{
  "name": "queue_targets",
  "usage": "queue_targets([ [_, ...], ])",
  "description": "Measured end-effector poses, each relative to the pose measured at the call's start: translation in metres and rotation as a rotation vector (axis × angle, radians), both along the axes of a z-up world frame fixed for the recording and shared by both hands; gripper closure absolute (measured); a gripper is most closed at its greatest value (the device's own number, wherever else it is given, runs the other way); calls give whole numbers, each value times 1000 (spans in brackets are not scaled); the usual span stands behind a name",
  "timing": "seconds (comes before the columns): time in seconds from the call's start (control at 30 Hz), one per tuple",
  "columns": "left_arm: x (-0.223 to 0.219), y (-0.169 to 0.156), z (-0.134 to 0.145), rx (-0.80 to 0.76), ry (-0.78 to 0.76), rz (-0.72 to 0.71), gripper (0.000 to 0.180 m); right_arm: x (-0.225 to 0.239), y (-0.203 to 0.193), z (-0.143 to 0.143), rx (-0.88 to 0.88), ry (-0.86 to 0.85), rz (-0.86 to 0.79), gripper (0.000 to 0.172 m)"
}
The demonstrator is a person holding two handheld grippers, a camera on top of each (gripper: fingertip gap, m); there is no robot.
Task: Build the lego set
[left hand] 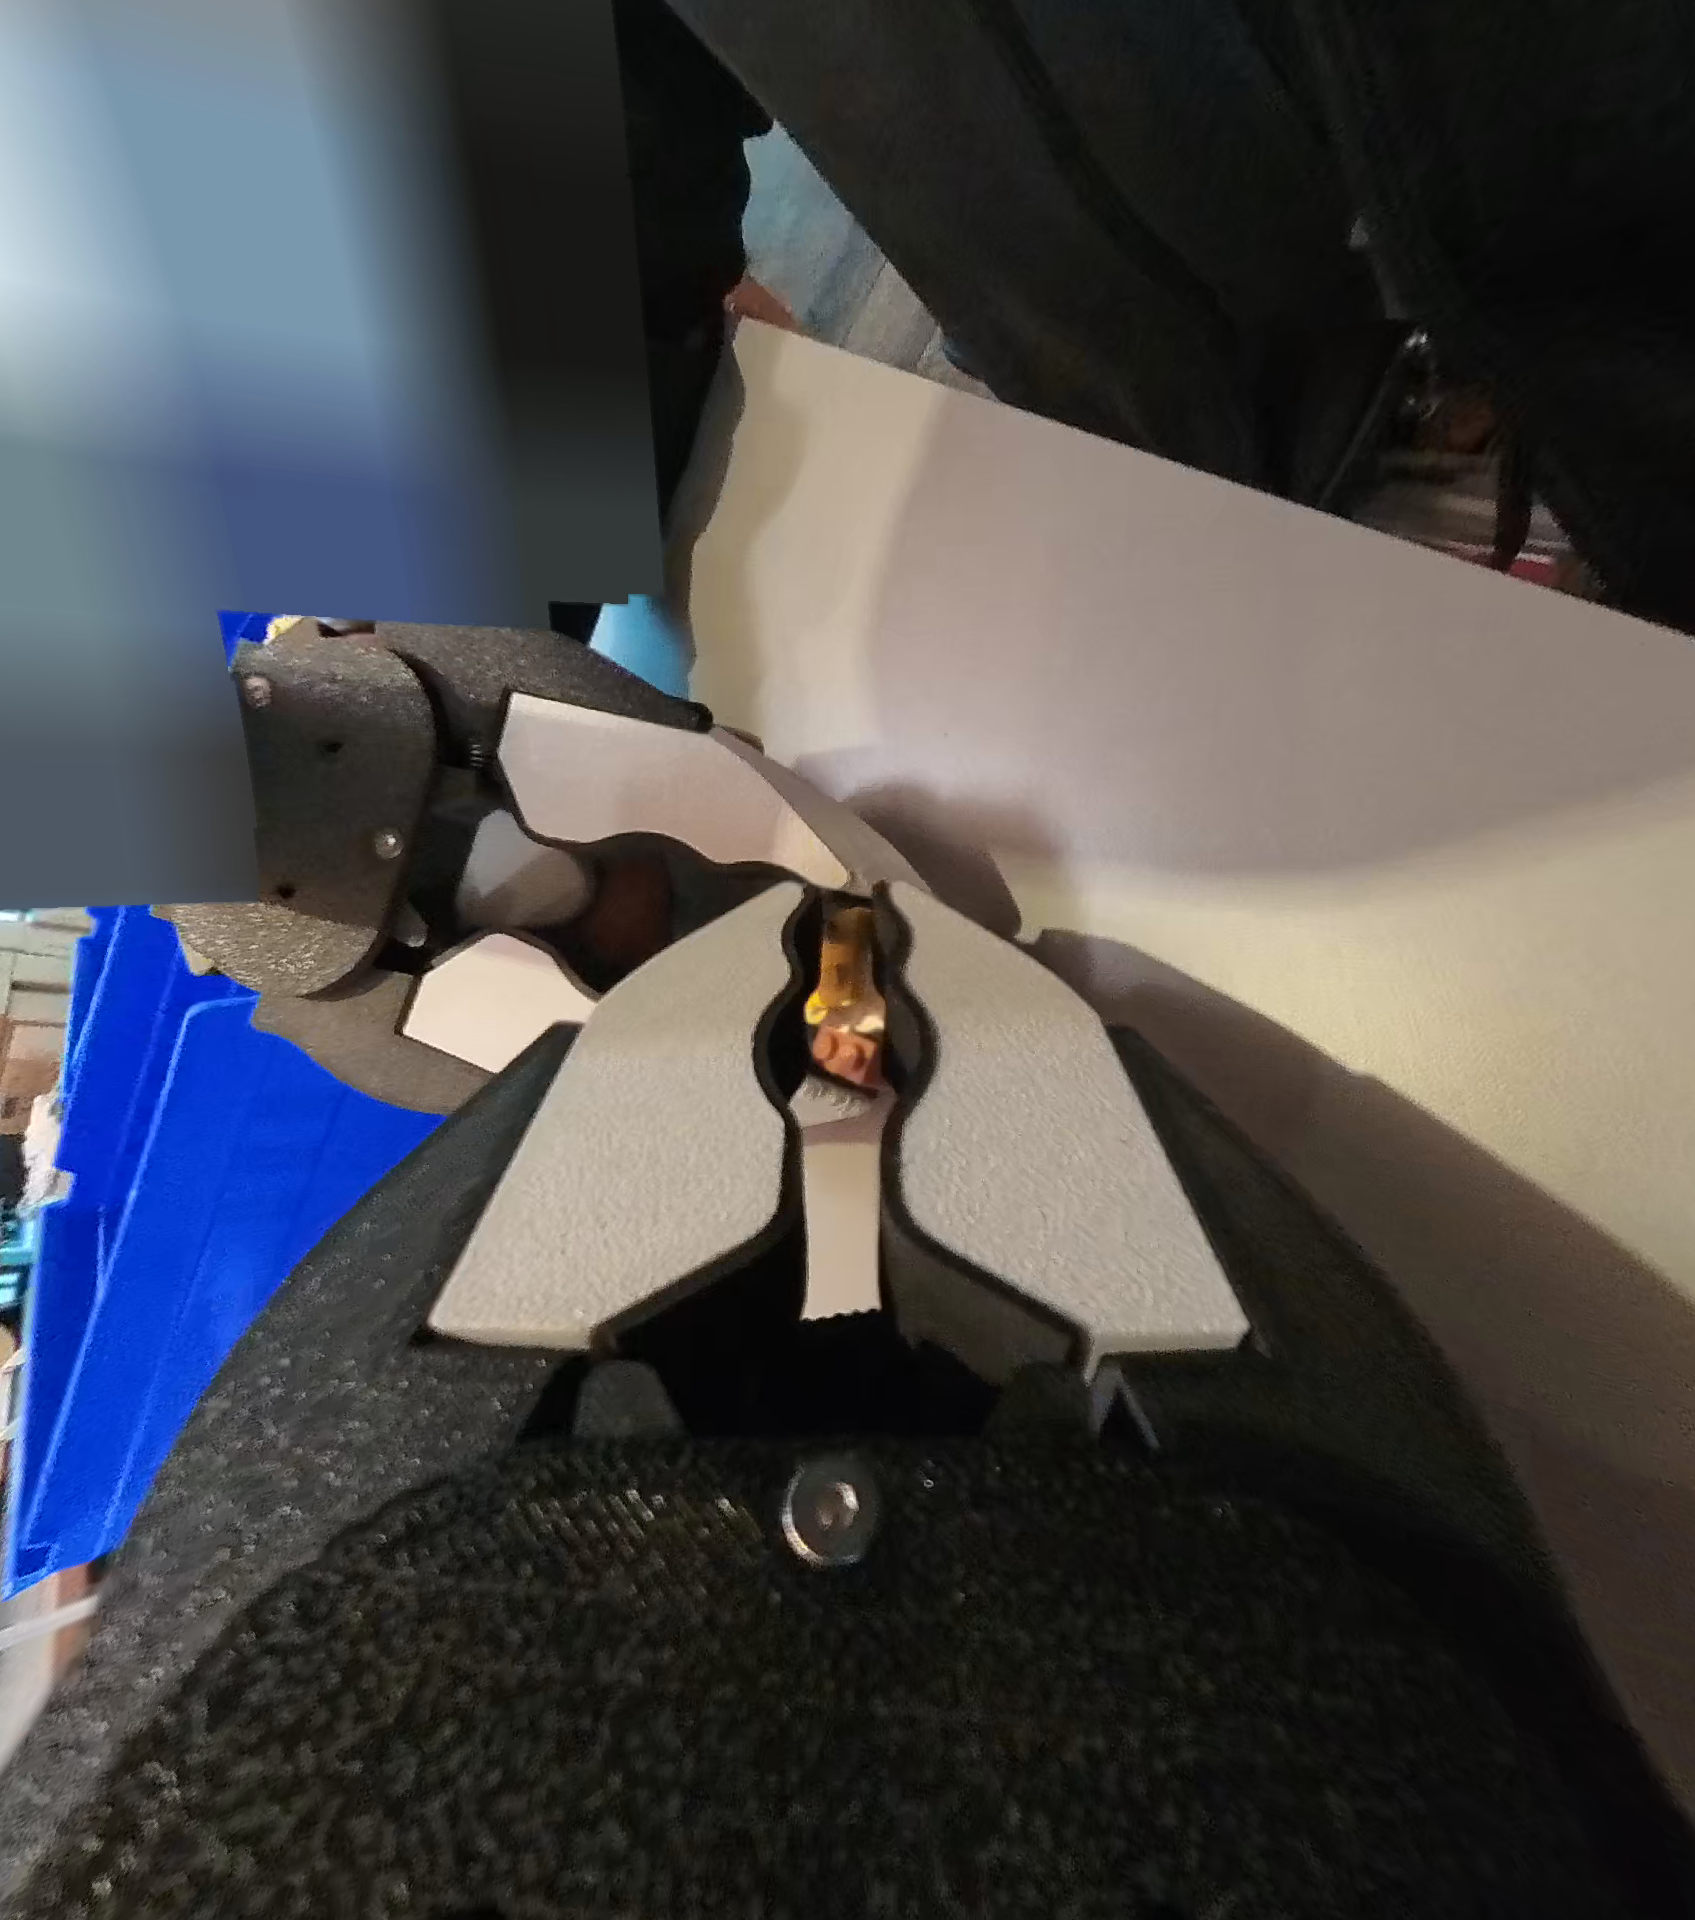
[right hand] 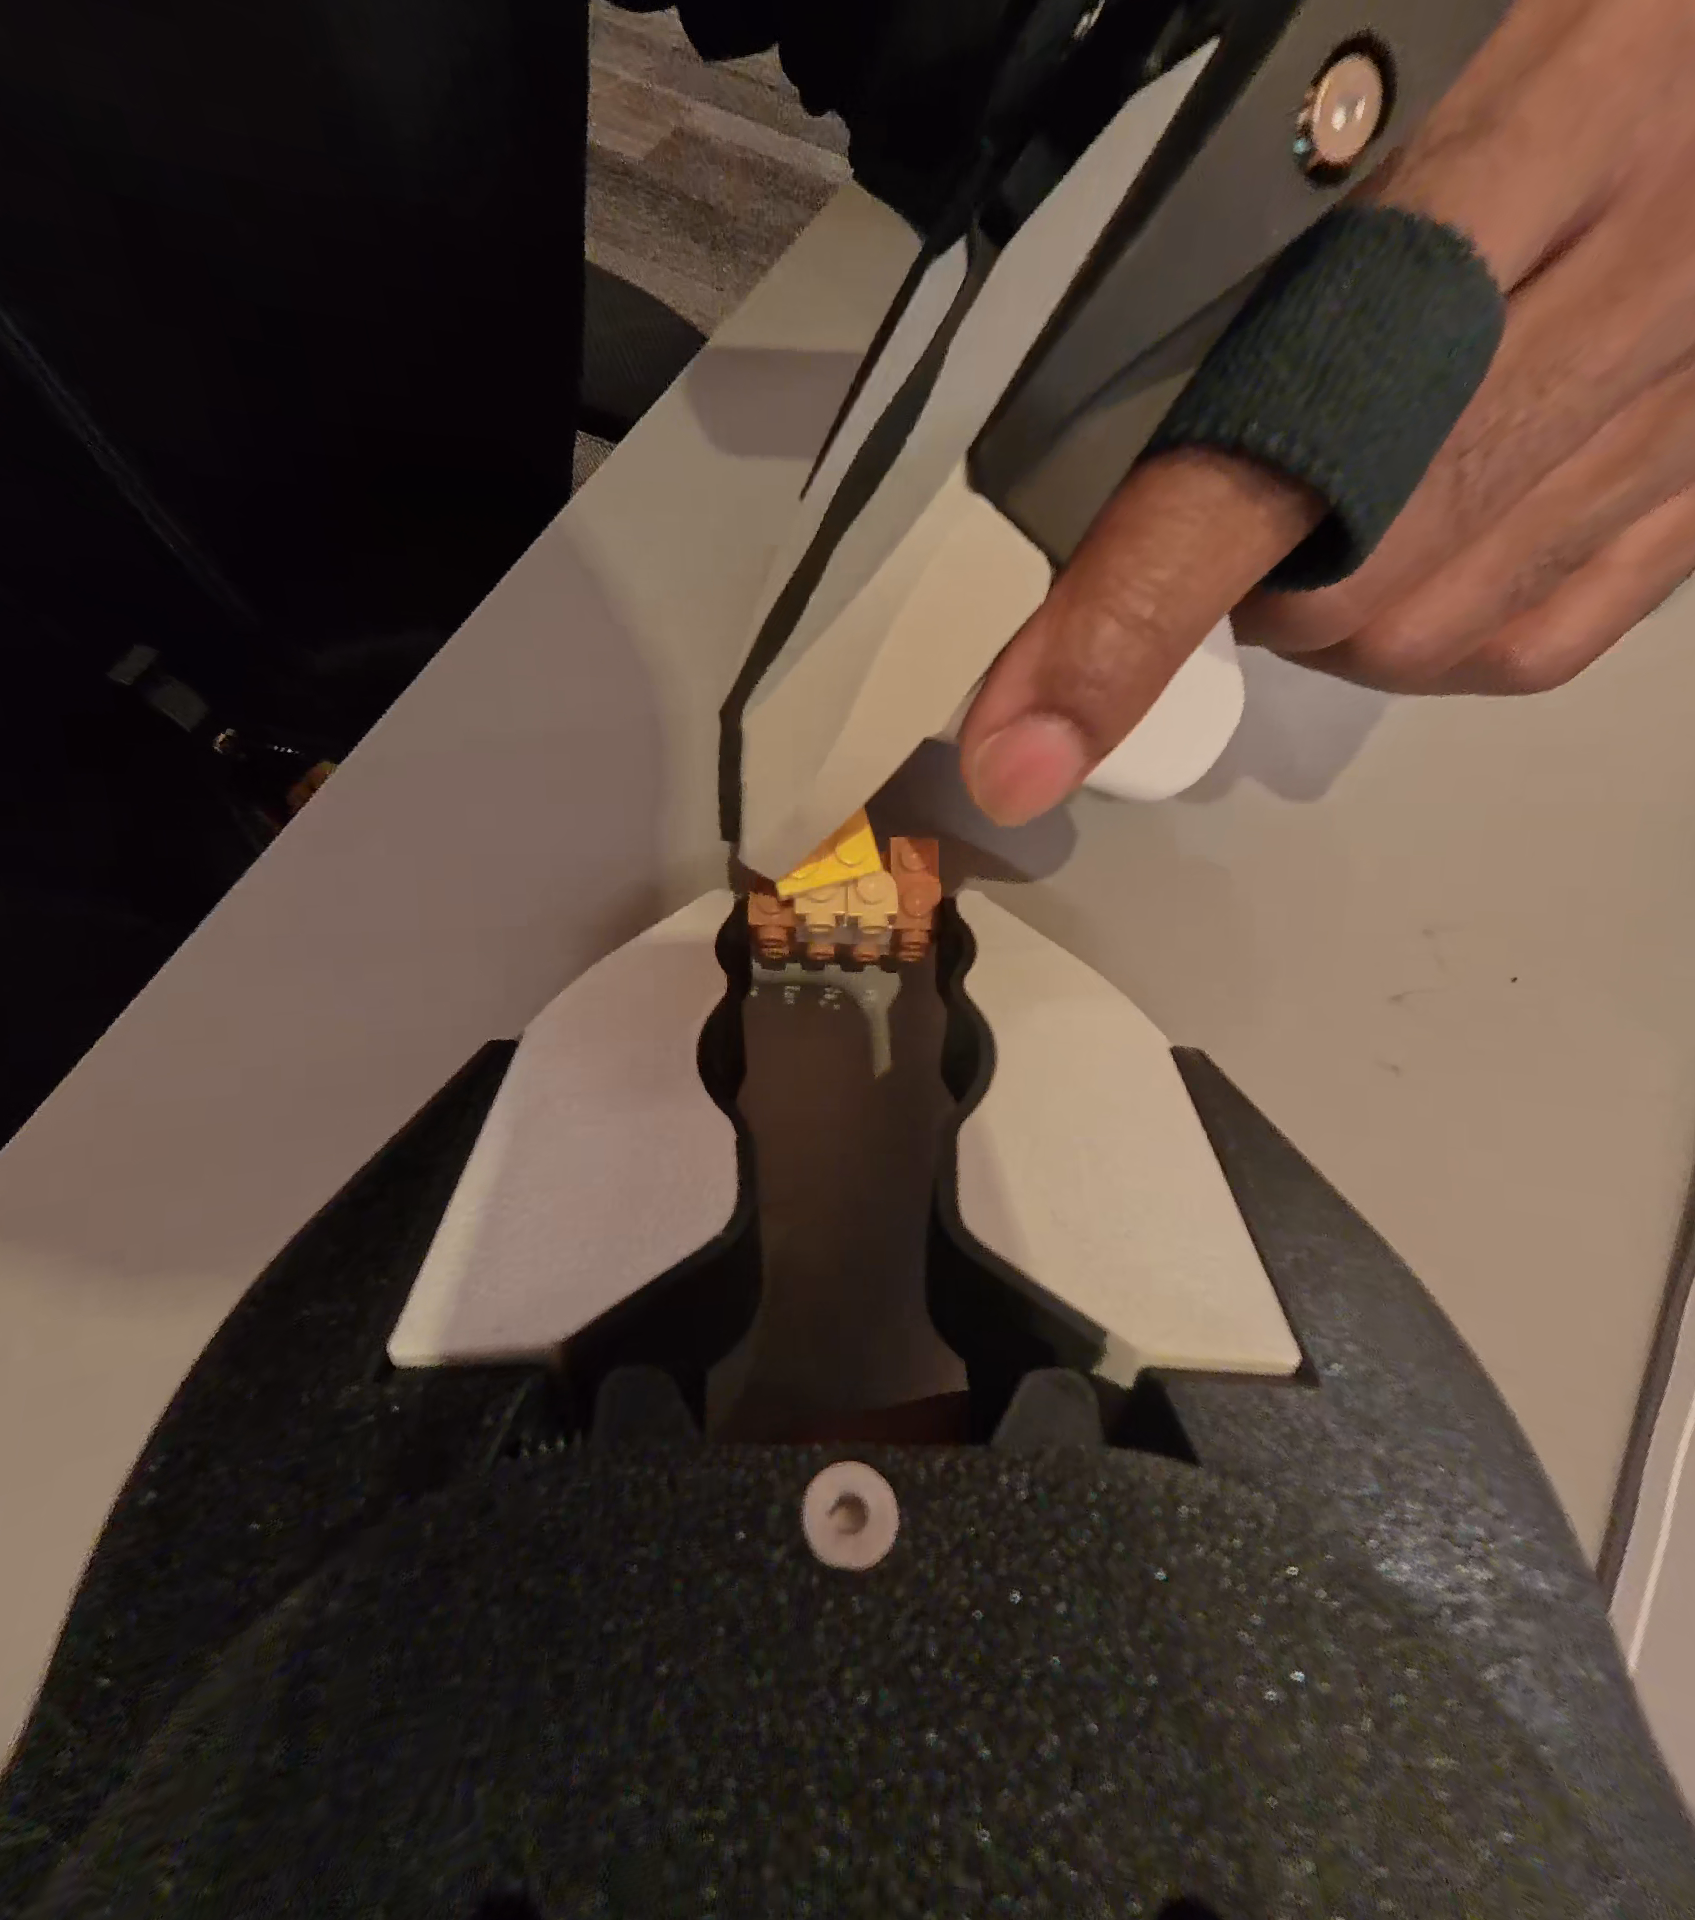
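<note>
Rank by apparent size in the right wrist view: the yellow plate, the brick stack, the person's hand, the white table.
1. White table
2. Person's hand, though closer to the camera than the bricks
3. Brick stack
4. Yellow plate

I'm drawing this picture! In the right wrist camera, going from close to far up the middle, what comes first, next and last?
Right gripper fingers first → brown and tan brick stack clamped between their tips → yellow plate tilted on top, pinched by the left gripper → white table → dark floor beyond.

Yellow plate (right hand: 838, 862) is sitting on tan-and-brown bricks (right hand: 848, 914); the tongs' fingers (right hand: 614, 1143) are showing pale grey, the surface (right hand: 1342, 987) off-white.
</note>
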State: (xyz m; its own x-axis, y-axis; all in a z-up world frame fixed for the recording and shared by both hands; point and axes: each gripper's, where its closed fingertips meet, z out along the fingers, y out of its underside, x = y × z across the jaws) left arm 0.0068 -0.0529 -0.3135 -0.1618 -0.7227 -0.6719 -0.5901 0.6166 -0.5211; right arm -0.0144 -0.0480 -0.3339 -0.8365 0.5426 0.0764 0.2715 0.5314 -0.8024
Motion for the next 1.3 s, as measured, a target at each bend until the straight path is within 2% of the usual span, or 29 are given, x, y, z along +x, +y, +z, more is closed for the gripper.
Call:
queue_targets([
  [0.33,2,-4,2,-85,-53,-23,172,4,-9,3,-18,9,41,138],
  [0.83,-1,-2,10,-111,-102,4,167,2,-4,1,-8,1,8,138],
  [1.03,-12,13,28,-200,-270,162,151,-8,16,-2,13,-25,-112,138],
  [1.13,-23,27,24,-241,-299,323,150,-15,31,-1,8,-49,-209,138],
  [1.3,-38,53,10,-322,-316,565,136,-21,51,5,22,-53,-321,138],
])
